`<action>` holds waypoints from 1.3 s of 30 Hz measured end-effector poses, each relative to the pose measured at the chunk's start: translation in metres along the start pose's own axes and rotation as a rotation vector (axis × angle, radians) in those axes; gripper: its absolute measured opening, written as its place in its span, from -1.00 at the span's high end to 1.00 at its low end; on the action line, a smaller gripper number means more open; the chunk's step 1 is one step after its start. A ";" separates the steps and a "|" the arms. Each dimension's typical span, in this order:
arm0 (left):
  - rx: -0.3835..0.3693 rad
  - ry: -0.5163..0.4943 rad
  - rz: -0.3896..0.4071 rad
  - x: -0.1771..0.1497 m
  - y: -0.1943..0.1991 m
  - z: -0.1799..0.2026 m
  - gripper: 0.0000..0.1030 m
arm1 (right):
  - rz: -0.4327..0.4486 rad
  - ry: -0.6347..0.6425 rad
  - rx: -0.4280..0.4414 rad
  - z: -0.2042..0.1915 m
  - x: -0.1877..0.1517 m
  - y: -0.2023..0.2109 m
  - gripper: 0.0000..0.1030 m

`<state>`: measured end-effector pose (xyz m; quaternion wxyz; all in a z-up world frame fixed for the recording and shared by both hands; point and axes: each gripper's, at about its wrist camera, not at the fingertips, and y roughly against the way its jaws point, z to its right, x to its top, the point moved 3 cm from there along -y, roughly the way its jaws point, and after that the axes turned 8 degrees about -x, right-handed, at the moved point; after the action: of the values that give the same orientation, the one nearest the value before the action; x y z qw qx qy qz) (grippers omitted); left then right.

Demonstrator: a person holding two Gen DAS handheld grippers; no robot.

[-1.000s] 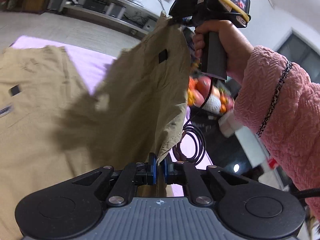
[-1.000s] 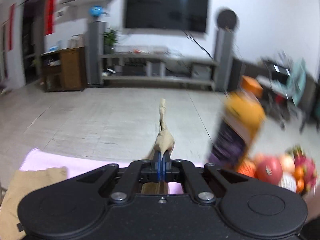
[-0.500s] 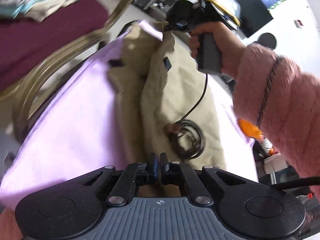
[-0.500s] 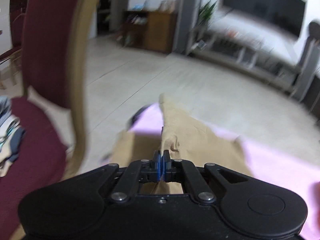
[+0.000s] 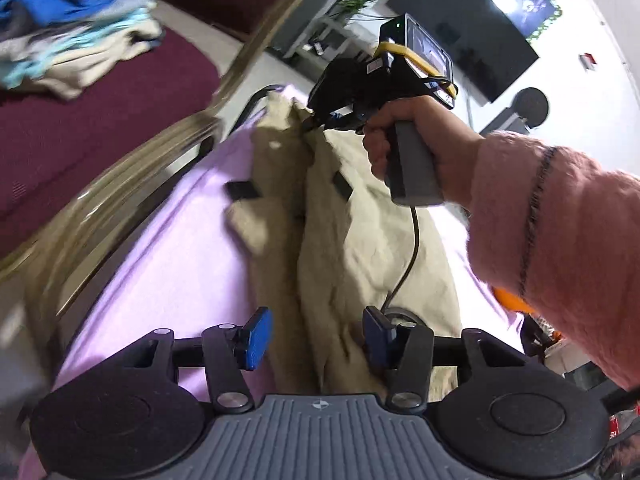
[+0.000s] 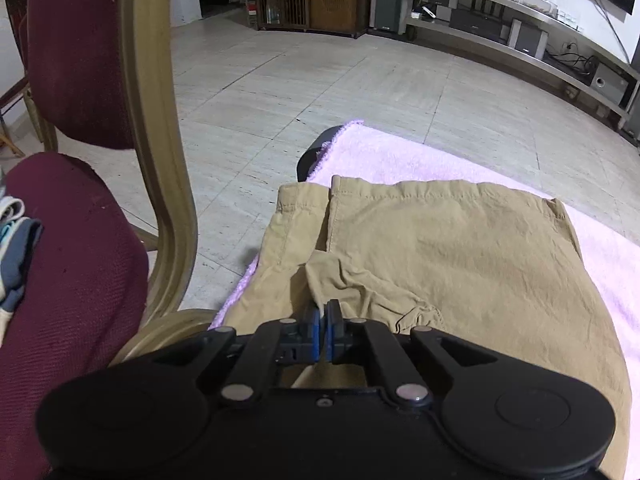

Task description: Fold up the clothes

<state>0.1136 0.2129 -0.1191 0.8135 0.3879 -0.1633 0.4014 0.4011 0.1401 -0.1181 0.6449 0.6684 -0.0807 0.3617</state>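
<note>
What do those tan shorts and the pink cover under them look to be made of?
The tan shorts look like thin woven cotton or a cotton blend: matte, finely creased, with stitched hems. The pink cover looks like soft terry or fleece, going by its fuzzy, nubby edge. The right tongs are shut on a fold of the shorts, which bunches easily.

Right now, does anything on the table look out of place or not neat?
Yes. The khaki garment is folded unevenly: its two top hems do not line up, and one corner hangs past the pink cloth. The right gripper pinches a bunched wrinkle. A black cable lies across the fabric near the open left gripper.
</note>
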 end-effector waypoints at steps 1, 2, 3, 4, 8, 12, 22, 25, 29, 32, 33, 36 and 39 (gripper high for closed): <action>-0.007 0.001 -0.013 0.002 -0.009 -0.001 0.10 | 0.004 0.003 0.002 0.000 0.001 0.003 0.94; -0.015 0.008 -0.036 0.003 -0.018 -0.002 0.16 | 0.009 0.006 0.004 0.000 0.002 0.007 0.94; -0.024 0.009 -0.058 0.003 -0.026 0.000 0.20 | 0.012 0.004 0.008 0.001 0.004 0.009 0.94; -0.031 0.008 -0.079 0.003 -0.034 0.001 0.28 | 0.016 0.002 0.013 0.002 0.005 0.012 0.94; -0.025 -0.016 -0.139 -0.001 -0.047 0.007 1.00 | 0.025 0.001 0.030 0.005 0.010 0.015 0.94; -0.027 -0.051 -0.115 -0.002 -0.036 0.025 0.99 | 0.073 0.000 -0.006 0.008 0.012 0.014 0.95; -0.079 0.186 -0.118 -0.003 -0.005 -0.004 0.98 | 0.094 0.057 -0.005 -0.056 0.004 0.012 0.94; -0.005 0.222 -0.151 -0.015 -0.015 -0.026 0.86 | -0.053 0.111 0.037 -0.073 -0.008 -0.021 0.67; 0.040 0.148 -0.105 -0.014 0.006 -0.020 0.49 | -0.025 0.082 0.074 -0.050 -0.002 0.003 0.35; 0.063 0.048 -0.050 -0.007 0.028 -0.004 0.42 | 0.007 0.074 0.069 -0.009 0.006 0.047 0.26; 0.061 0.036 -0.037 -0.006 0.034 0.000 0.41 | 0.008 0.078 0.075 0.008 0.005 0.065 0.24; 0.058 0.010 -0.006 -0.005 0.050 0.012 0.43 | 0.026 0.092 0.091 0.060 -0.012 0.129 0.01; 0.071 -0.006 -0.006 -0.007 0.049 0.023 0.49 | 0.033 0.041 0.102 0.111 -0.040 0.182 -0.04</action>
<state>0.0718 0.2103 -0.0840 0.7998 0.4183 -0.1500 0.4036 0.3097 -0.0048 0.0155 0.6054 0.6914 -0.0597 0.3897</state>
